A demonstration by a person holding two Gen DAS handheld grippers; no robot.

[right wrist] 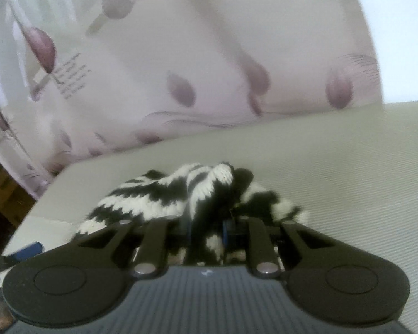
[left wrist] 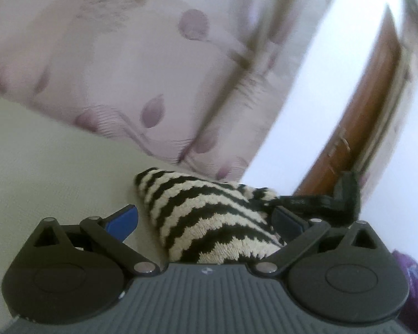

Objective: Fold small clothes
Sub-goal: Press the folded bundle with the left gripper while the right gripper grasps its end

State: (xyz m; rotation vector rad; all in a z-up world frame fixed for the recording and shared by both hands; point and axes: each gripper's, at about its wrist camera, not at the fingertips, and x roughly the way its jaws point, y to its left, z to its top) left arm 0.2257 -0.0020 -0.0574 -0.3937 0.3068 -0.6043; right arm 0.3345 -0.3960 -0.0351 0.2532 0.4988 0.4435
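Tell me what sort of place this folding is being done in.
Likely a room in a home: a sheer curtain printed with purple buds hangs behind a pale ribbed surface, where a striped knit garment lies, with a brown wooden door beyond.

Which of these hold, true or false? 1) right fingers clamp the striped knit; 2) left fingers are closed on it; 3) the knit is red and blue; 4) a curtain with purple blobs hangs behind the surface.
1) The right gripper pinches the striped knit garment: true.
2) The left gripper grips it: false; its fingers are spread wide, with the knit lying loose between them.
3) Red and blue knit: false; black and cream stripes.
4) Curtain with purple blobs behind the pale surface: true.
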